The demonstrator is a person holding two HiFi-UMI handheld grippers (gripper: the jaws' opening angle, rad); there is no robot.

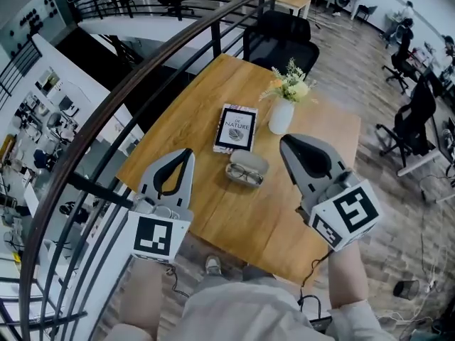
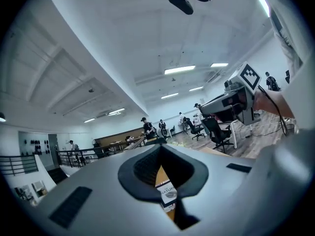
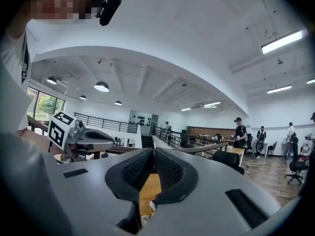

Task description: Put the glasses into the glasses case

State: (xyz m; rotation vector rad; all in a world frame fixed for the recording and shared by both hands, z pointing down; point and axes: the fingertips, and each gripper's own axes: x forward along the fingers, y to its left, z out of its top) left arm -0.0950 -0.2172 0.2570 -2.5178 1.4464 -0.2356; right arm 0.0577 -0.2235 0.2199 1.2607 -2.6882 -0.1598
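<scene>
Wooden table [image 1: 192, 119] is sitting on a mezzanine beside a curved railing [image 1: 142, 77], with open office behind. Glasses case [image 1: 249, 163] is lying open mid-table, just in front of the book [image 1: 236, 128], with the vase [image 1: 281, 116] back and to its right. Glasses [image 1: 246, 175] are lying in the case's near half, frame apparently inside the shell. I'm reading the placement as done, lid not closed.

Left gripper [image 1: 186, 153] and right gripper [image 1: 284, 144] are hanging over the near side of the table, one either side of the case and well apart from it. Both are pointing out across the room, so their own views are mostly showing ceiling and office, with only slivers of table and book through the pad cutouts. Both pairs of jaws are pressing together tip to tip, nothing between them. Holding clear like this is keeping them from knocking the case — my guess is only the lid may be left, if it's wanted at all.
</scene>
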